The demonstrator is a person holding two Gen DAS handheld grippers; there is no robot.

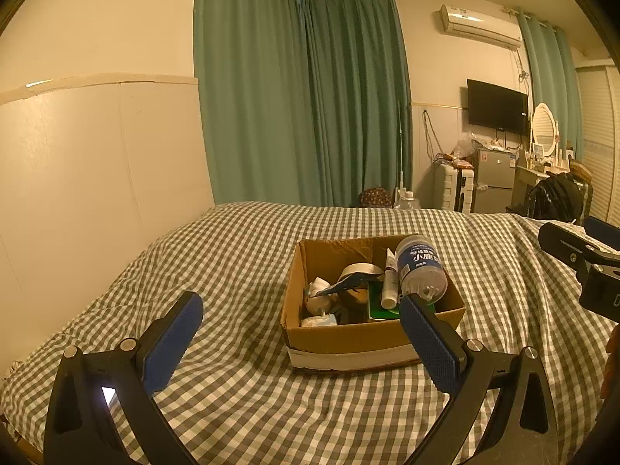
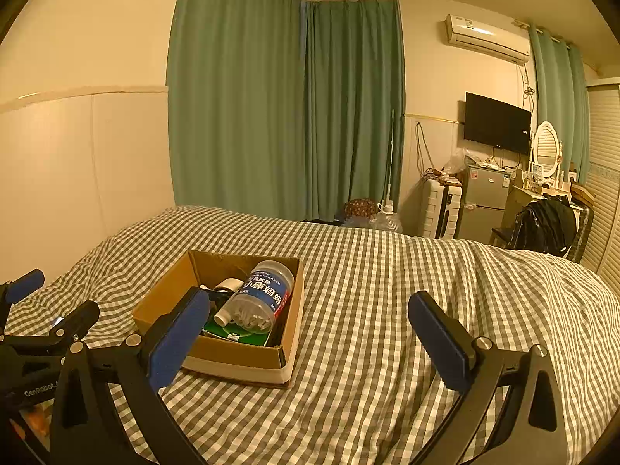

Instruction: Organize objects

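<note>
Both tongs, left [image 1: 300,319] and right [image 2: 310,317], gape empty; only the left view shows crumpled tissues [image 1: 318,297] inside the box [image 1: 348,335].

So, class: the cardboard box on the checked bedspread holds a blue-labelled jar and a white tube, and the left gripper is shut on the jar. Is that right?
Not quite. The left gripper is open and holds nothing, as the left wrist view shows. The rest stands: the cardboard box on the checked bedspread holds the blue-labelled jar and white tube.

Both wrist views face cardboard box [image 1: 372,333] [image 2: 240,356] closely.
</note>
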